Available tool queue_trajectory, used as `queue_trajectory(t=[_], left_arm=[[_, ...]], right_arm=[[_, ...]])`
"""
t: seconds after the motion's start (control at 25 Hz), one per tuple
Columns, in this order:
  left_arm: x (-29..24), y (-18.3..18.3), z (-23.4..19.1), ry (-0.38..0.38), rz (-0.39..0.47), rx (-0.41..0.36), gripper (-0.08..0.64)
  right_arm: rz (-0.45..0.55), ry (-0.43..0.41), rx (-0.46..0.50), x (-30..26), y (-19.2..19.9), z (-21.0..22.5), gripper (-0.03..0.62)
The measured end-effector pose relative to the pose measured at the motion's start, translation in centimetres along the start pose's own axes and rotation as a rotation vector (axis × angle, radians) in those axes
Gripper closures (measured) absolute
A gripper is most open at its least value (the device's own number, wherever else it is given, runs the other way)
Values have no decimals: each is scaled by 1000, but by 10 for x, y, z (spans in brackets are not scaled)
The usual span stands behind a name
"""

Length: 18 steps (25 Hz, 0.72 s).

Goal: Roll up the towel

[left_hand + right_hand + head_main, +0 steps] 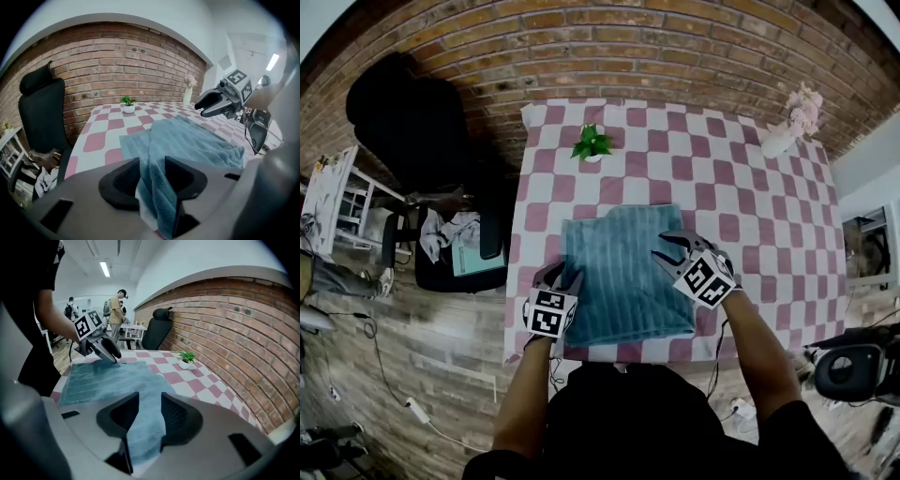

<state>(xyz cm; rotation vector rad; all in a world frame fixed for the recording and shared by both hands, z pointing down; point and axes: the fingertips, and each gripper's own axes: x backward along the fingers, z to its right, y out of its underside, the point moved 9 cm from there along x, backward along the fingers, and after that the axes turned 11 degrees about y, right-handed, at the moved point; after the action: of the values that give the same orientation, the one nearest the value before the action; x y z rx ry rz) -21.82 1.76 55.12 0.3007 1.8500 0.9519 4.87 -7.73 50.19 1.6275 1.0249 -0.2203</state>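
Observation:
A teal ribbed towel (623,272) lies folded on the pink-and-white checkered table (750,197). My left gripper (562,278) is at the towel's near left edge. In the left gripper view a bunched fold of towel (197,140) fills the gap of that gripper (152,164) and is pinched there. My right gripper (666,248) is over the right edge, pointing left. In the right gripper view a strip of towel (108,378) rises into this gripper (149,401) and fills its gap. Each gripper shows in the other's view: right (200,108), left (114,357).
A small potted plant (592,143) stands at the table's far side, and a white vase of pink flowers (792,127) at the far right corner. A black office chair (403,112) and a seat heaped with clothes (455,244) stand left of the table. A brick wall runs behind.

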Motion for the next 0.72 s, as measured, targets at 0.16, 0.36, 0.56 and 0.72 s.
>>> queue_trajectory(t=[0.16,0.36,0.56,0.72], left_arm=[[-18,-1,2,79,-61,-12,394],[-23,-17,12,50,-92,-161,545],[-19,-33,46,-19,-105,-492,548],[-23,-38,87,-50,-153,-884,548]], right_arm=[[-40,-35,53,-25,-12,-3,451],[-58,-64,82,-42,-23,-6,451],[-44,-71,38,-50,-31,-1,451],[-38,-70,40,-46,-33,0,451]])
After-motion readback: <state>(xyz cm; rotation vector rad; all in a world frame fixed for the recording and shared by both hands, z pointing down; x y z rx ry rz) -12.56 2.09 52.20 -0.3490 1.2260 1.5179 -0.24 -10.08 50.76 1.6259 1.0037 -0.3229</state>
